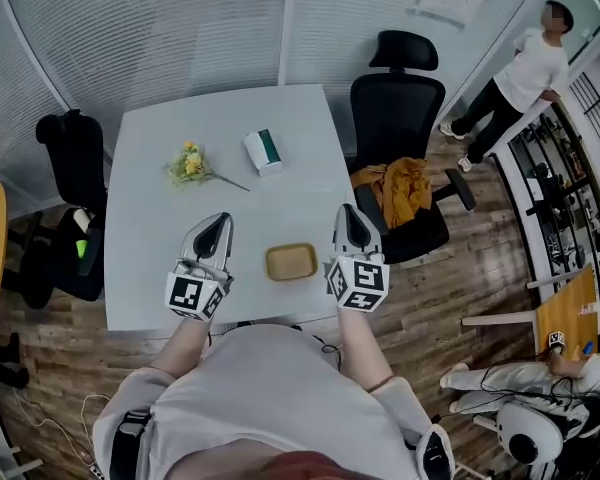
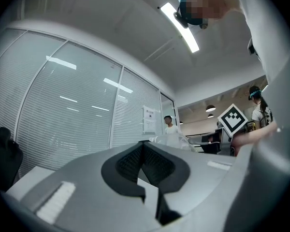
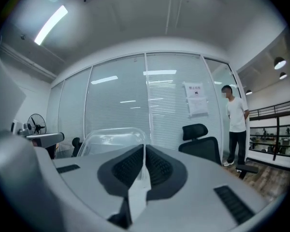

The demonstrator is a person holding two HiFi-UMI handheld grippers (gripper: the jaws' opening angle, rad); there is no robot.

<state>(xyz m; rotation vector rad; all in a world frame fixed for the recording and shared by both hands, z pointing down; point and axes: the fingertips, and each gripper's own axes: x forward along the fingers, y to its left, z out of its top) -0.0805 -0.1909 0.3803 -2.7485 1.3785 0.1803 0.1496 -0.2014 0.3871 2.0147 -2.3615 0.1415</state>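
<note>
Both grippers are held over the near edge of a white table (image 1: 150, 268). My left gripper (image 1: 218, 230) has its jaws closed together, and the left gripper view shows its dark pads (image 2: 130, 164) meeting. My right gripper (image 1: 349, 223) is also shut, with its pads (image 3: 157, 167) pressed together. A shallow tan tray (image 1: 291, 261) lies on the table between them, touching neither. A clear plastic shell (image 3: 111, 139) rises just behind the right jaw tips. A clear shape (image 2: 170, 140) also sits beyond the left tips. Whether either touches the jaws I cannot tell.
A small bunch of yellow flowers (image 1: 190, 163) and a white-and-green box (image 1: 263, 151) lie farther back on the table. A black office chair (image 1: 400, 158) with an orange cloth (image 1: 404, 188) stands at the right, another black chair (image 1: 75, 203) at the left. A person (image 1: 520, 78) stands at the far right.
</note>
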